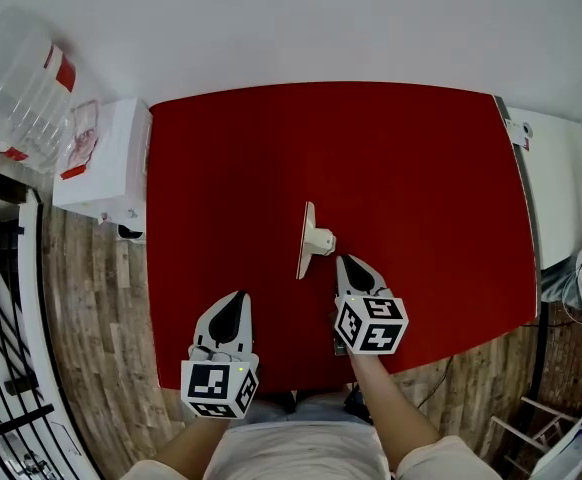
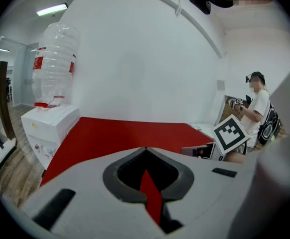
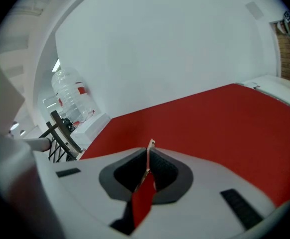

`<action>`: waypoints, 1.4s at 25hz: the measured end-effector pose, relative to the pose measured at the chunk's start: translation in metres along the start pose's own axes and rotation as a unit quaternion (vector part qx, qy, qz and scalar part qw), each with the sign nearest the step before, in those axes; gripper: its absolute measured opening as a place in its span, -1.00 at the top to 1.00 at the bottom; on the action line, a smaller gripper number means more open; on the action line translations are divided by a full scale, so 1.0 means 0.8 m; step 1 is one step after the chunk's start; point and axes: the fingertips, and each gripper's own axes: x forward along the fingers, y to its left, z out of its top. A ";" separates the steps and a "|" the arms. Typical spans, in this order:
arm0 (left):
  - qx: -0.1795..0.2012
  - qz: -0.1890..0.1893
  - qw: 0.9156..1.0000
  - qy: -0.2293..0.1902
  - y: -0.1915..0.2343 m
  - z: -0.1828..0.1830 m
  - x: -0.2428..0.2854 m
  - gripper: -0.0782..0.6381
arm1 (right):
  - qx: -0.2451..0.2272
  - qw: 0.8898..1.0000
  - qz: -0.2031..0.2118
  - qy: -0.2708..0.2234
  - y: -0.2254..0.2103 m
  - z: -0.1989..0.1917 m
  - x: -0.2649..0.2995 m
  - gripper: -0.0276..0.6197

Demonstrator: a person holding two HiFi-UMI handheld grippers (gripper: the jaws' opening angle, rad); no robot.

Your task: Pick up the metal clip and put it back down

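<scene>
The metal clip (image 1: 309, 240) is a pale, flat piece with a short stub, and it stands on edge over the middle of the red table (image 1: 391, 158). My right gripper (image 1: 345, 260) reaches it from the near side. In the right gripper view a thin pale metal edge of the clip (image 3: 150, 144) sticks up between the closed pads, so the gripper is shut on it. My left gripper (image 1: 235, 296) hovers at the table's near left, shut and empty; its tips (image 2: 145, 149) meet with only red cloth seen past them.
A white water dispenser (image 1: 101, 158) with a clear bottle (image 1: 21, 78) stands off the table's left edge, with a black rack (image 1: 1, 298) nearer. A white cabinet (image 1: 559, 183) borders the right edge. In the left gripper view another person (image 2: 257, 111) stands far right.
</scene>
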 end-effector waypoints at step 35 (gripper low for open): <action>0.037 -0.031 0.997 -0.059 -0.088 0.083 -0.116 0.77 | -0.121 0.988 0.035 -0.094 0.107 0.078 -0.236 0.90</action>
